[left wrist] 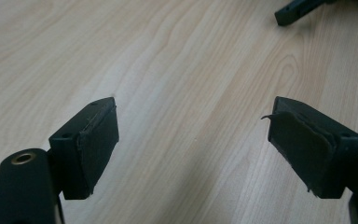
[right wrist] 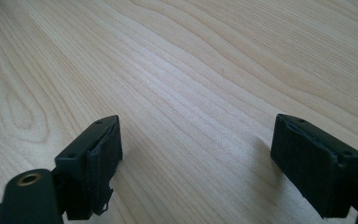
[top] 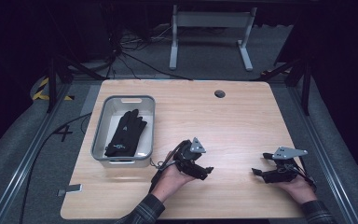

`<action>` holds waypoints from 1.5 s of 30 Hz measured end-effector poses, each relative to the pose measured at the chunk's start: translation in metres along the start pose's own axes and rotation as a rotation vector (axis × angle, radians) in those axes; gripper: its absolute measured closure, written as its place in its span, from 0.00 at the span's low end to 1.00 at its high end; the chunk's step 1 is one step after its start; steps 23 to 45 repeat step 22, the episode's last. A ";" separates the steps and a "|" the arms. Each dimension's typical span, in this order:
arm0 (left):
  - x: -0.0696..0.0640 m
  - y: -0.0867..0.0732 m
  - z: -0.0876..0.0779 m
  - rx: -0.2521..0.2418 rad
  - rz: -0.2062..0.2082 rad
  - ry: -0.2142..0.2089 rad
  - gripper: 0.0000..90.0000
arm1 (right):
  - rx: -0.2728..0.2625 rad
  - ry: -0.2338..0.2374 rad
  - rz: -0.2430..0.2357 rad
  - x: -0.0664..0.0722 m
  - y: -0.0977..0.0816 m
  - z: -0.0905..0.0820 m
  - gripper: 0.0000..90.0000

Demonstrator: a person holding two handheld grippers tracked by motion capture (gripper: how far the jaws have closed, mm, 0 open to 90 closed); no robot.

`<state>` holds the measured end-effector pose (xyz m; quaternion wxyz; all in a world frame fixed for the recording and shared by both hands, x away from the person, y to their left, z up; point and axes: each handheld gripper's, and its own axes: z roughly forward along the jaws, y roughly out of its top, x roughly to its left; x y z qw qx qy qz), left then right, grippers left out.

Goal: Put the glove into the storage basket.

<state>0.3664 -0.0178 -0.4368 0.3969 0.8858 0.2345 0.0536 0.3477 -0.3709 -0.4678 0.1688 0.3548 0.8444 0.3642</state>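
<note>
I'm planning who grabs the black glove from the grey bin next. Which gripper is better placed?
Probably the left. The left gripper sits just right of the grey bin holding the black glove, jaws open and empty. The right gripper is also open but farther away, near the table's right edge.

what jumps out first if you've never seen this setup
A black fabric glove lies in a grey plastic bin at the left of the pale wooden table. Near the front edge, the left hand-held gripper and the right hand-held gripper rest open, holding nothing.
</note>
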 end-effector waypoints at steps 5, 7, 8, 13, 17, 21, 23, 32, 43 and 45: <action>-0.003 -0.007 0.010 0.030 0.018 0.000 0.18 | 0.000 0.000 -0.001 0.000 0.000 0.000 0.18; -0.004 -0.011 0.017 0.057 0.018 0.005 0.17 | 0.000 0.001 -0.001 0.000 0.000 0.000 0.18; -0.004 -0.012 0.019 0.078 0.029 0.014 0.17 | 0.000 0.001 -0.001 0.000 0.000 0.000 0.18; -0.006 -0.015 0.025 0.112 0.036 0.025 0.16 | 0.000 0.001 -0.001 0.000 0.000 0.000 0.18; -0.006 -0.016 0.026 0.110 0.041 0.023 0.16 | 0.000 0.001 -0.001 0.000 0.000 0.000 0.18; -0.006 -0.017 0.026 0.120 0.075 0.031 0.15 | 0.000 0.002 0.000 0.000 0.000 0.000 0.18; -0.006 -0.017 0.026 0.120 0.075 0.031 0.15 | 0.001 0.002 -0.001 0.000 0.000 0.000 0.18; -0.006 -0.017 0.026 0.120 0.075 0.031 0.15 | 0.001 0.002 -0.001 0.000 0.000 0.000 0.18; -0.006 -0.017 0.026 0.120 0.075 0.031 0.15 | 0.001 0.002 -0.001 0.000 0.000 0.000 0.18; -0.006 -0.017 0.026 0.120 0.075 0.031 0.15 | 0.001 0.002 -0.001 0.000 0.000 0.000 0.18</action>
